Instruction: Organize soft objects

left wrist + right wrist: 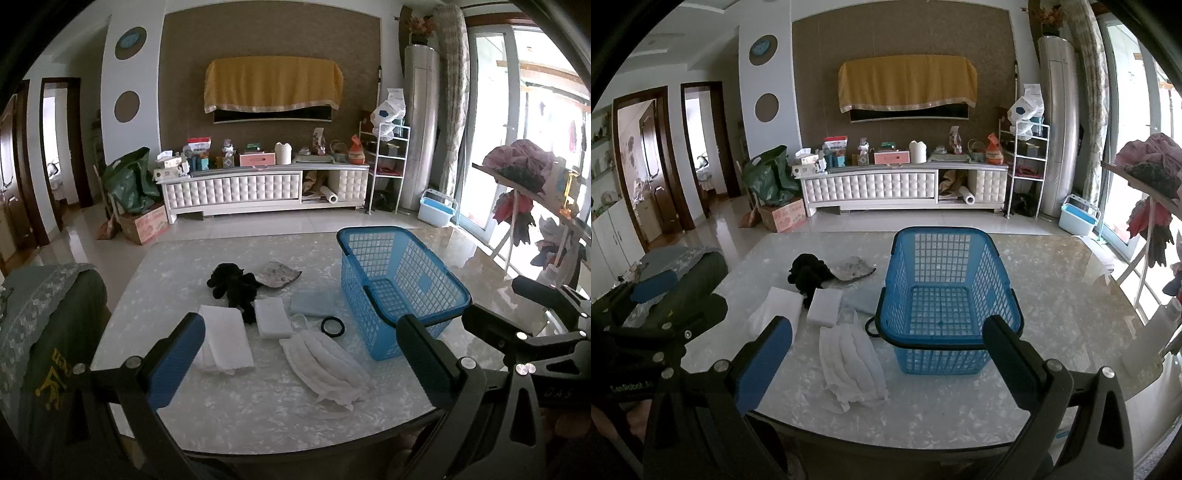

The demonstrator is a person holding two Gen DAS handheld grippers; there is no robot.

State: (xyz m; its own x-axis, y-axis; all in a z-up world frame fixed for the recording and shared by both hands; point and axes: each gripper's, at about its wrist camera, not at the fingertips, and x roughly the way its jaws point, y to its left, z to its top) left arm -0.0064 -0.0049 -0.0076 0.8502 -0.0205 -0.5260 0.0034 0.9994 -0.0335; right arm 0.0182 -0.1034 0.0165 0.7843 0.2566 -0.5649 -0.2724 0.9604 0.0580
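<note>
While both grippers, left (299,354) & right (886,354), hang wide apart w/ nothing held, soft cloths (325,365) lie on table (258,406) just left of blue basket (945,295).

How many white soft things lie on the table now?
3: a folded white towel at left, a white sponge block right of it, and a crumpled white cloth nearest, beside the blue basket. None visible inside the basket.

Marbled tabletop (1052,280), glossy. White tufted TV cabinet (882,190) along far wall, cluttered top. Yellow cloth (907,83) draped over wall-mounted TV. Green bag (770,177) atop cardboard box (783,218). White wire rack (1027,166) beside tall air conditioner (1060,125). Pale blue bin (1078,218) on floor by window.
</note>
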